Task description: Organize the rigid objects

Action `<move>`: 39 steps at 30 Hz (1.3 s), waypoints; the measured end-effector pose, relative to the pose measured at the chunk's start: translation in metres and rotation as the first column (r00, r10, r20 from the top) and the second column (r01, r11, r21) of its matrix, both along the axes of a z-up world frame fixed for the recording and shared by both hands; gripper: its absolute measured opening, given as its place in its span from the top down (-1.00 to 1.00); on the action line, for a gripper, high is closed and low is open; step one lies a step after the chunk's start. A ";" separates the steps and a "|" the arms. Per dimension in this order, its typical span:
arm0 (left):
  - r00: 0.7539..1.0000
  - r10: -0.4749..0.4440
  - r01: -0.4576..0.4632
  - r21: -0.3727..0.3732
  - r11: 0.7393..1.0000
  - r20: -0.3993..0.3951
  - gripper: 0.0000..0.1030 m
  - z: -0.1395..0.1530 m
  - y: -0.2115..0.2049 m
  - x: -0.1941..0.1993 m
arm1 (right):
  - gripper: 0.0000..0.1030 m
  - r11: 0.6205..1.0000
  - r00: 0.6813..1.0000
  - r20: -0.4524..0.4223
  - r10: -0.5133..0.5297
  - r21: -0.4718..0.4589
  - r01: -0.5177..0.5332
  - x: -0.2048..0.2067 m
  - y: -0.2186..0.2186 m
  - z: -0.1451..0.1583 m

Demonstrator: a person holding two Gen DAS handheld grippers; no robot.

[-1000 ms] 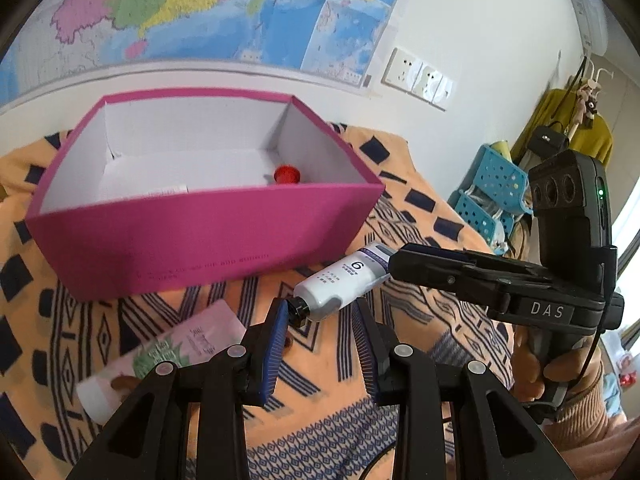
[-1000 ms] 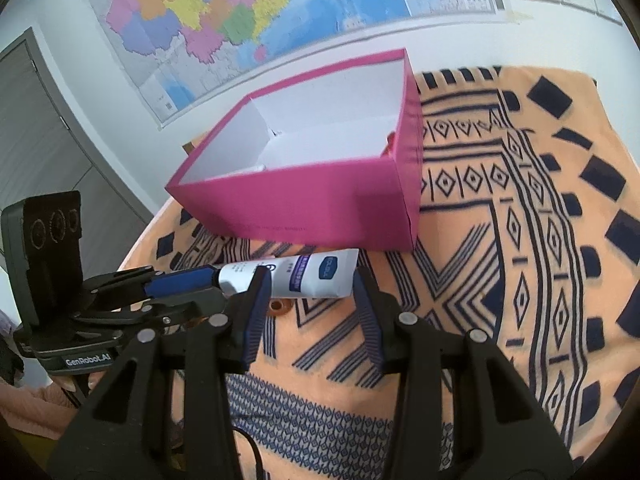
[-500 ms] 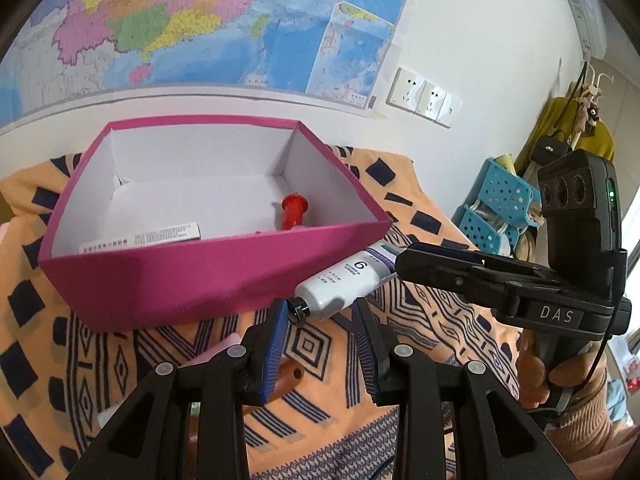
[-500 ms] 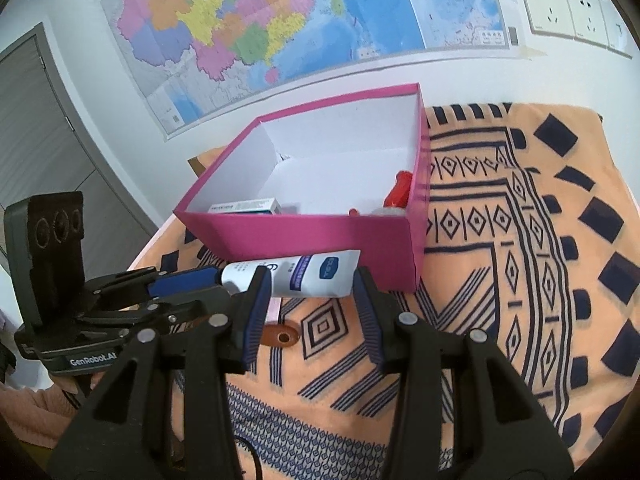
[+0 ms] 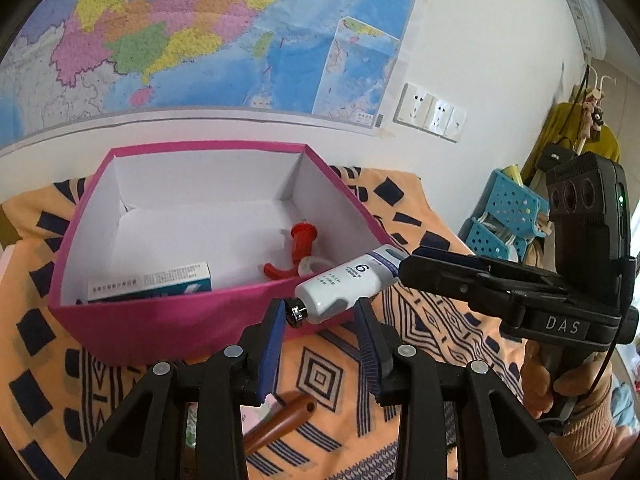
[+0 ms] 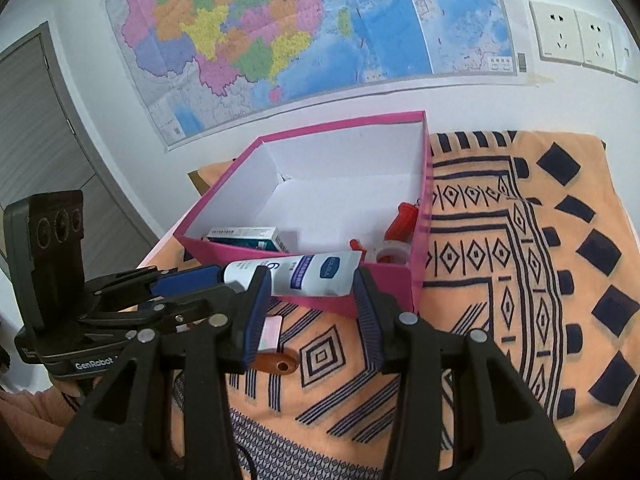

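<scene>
A white tube with a purple label (image 5: 352, 280) (image 6: 308, 274) is held in the air by both grippers, just in front of the pink box (image 5: 160, 320) (image 6: 344, 300). My left gripper (image 5: 320, 332) pinches its cap end. My right gripper (image 6: 308, 292) pinches its flat end; it also shows in the left wrist view (image 5: 436, 272). Inside the box lie a teal and white carton (image 5: 152, 282) (image 6: 248, 236) and a red tool (image 5: 300, 248) (image 6: 404, 220).
The box stands on an orange patterned cloth (image 6: 520, 280). A brown wooden handle (image 5: 280, 424) (image 6: 276, 362) and a pink packet (image 6: 270, 332) lie on the cloth below the grippers. A map hangs on the wall behind. Blue baskets (image 5: 508, 216) stand to the right.
Both grippers have risen with the tube, from low in front of the box wall to the height of its rim. More of the box's inside shows now.
</scene>
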State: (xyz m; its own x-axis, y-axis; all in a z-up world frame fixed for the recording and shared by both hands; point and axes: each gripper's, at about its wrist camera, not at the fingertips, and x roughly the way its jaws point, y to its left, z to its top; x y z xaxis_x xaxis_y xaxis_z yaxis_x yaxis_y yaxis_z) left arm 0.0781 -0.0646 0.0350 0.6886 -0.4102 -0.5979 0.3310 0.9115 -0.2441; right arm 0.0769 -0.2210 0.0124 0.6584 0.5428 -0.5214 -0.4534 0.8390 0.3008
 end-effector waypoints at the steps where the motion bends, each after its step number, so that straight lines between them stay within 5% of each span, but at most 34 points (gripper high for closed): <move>1: 1.000 0.000 0.000 -0.002 1.000 0.001 0.33 0.001 0.001 0.001 | 0.11 1.000 1.000 0.002 0.001 0.000 -0.001 0.001 0.000 0.001; 22: 1.000 0.012 -0.012 0.019 1.000 0.024 0.33 0.008 0.000 0.032 | 0.11 1.000 1.000 0.014 -0.014 0.004 0.014 0.024 -0.001 0.010; 39: 0.999 0.035 -0.034 0.021 0.999 -0.036 0.33 -0.006 0.003 0.058 | 0.11 1.000 1.000 -0.017 -0.019 -0.025 0.018 0.043 0.006 0.001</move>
